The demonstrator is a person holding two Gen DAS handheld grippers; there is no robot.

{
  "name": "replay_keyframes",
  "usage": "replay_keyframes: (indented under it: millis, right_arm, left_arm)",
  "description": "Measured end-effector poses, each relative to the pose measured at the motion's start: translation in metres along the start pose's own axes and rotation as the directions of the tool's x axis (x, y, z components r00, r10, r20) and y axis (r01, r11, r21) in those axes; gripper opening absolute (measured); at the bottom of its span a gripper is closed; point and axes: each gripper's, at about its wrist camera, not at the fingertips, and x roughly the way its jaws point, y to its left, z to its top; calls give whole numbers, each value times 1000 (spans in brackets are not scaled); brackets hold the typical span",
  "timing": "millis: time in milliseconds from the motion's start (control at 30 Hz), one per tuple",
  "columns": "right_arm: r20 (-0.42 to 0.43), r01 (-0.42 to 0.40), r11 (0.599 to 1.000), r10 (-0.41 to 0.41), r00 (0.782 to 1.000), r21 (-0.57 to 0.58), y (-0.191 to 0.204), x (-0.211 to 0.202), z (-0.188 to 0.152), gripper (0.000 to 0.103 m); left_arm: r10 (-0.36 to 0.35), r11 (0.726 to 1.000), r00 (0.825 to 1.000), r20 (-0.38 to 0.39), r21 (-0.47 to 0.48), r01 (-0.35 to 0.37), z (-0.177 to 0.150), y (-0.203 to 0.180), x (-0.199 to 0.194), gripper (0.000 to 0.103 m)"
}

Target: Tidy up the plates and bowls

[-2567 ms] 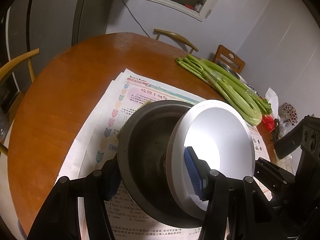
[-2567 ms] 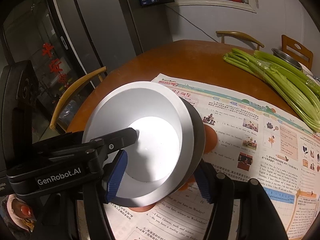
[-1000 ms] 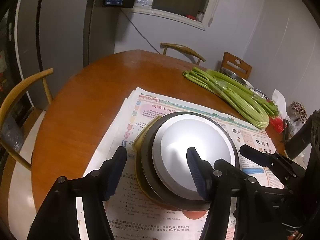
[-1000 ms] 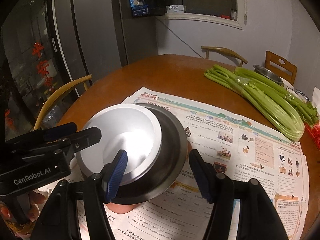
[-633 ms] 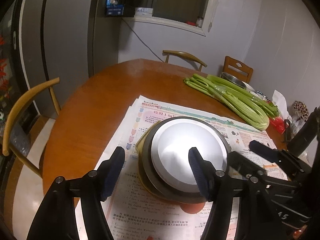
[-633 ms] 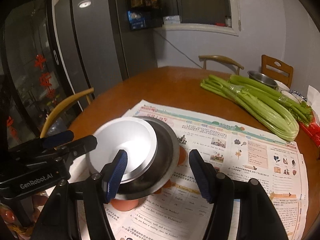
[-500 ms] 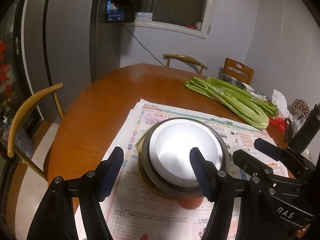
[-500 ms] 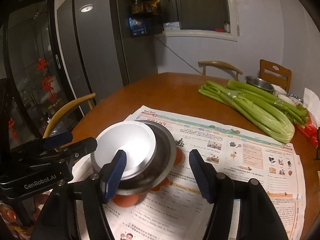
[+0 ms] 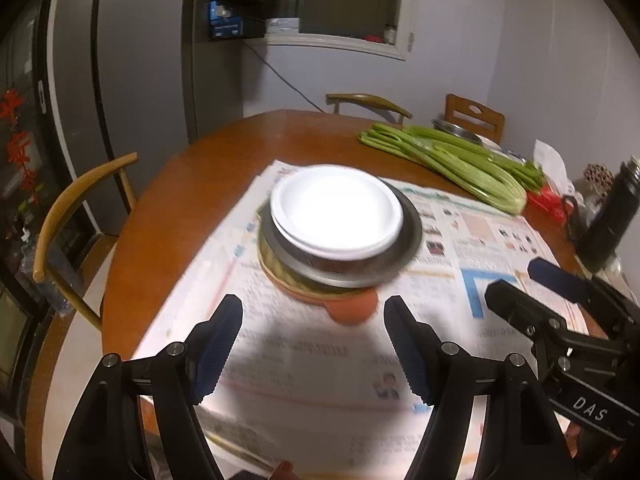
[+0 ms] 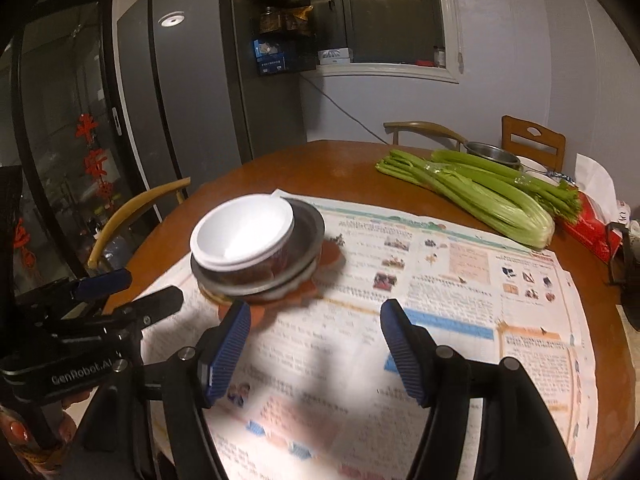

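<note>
**Stack set down, both tools drawn back**

Left wrist view: the left tool (image 9: 312, 340) hangs with its pads apart and empty, now pulled back from the white round bowl (image 9: 336, 210), which it flanked a moment ago. That bowl sits nested in the dark grey metal bowl (image 9: 400, 248) on an orange plate (image 9: 352, 308) over newspaper (image 9: 500, 240) on the round wooden bench (image 9: 192, 184).

Right wrist view: the right tool (image 10: 314, 344) is likewise spread and holding nothing, clear of the stack. The nesting looks finished.
</note>
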Motion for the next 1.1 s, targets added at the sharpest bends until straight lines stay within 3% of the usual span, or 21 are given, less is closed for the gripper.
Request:
replay_keyframes:
  millis: [500, 1100]
  right_arm:
    - [-16, 0, 1000, 0, 1000, 5, 1, -27, -30, 67]
    - [-36, 3, 1000, -3, 999, 3, 6, -34, -40, 67]
  left_arm:
    - [-29, 1000, 999, -46, -4, 28, -38, -17, -8, 75]
    - [-36, 999, 998, -47, -4, 36, -41, -13, -11, 75]
